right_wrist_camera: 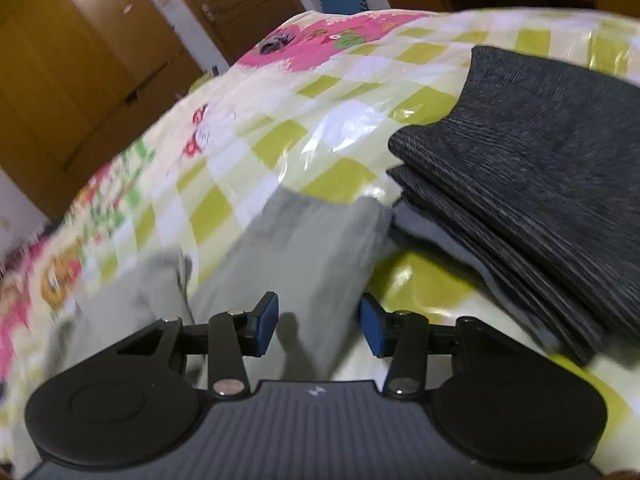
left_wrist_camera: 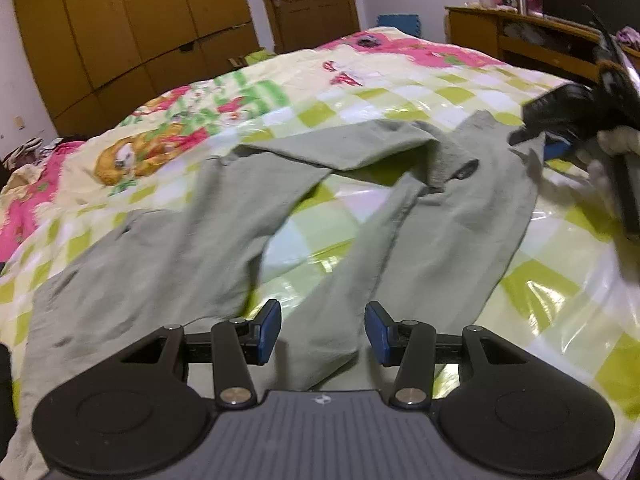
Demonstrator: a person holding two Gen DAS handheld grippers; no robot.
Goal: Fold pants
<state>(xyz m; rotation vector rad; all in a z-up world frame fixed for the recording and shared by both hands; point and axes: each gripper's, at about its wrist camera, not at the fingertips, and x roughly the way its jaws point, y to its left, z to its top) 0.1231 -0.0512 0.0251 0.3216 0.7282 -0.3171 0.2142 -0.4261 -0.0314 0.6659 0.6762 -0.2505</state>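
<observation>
Folding not begun: grey pants [left_wrist_camera: 224, 216] lie spread and rumpled on the bed [left_wrist_camera: 400, 96]; left gripper [left_wrist_camera: 322, 330] and right gripper [right_wrist_camera: 318, 326] both released, holding nothing.

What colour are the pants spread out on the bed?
Pale grey-green pants, seen best in the left wrist view.
</observation>
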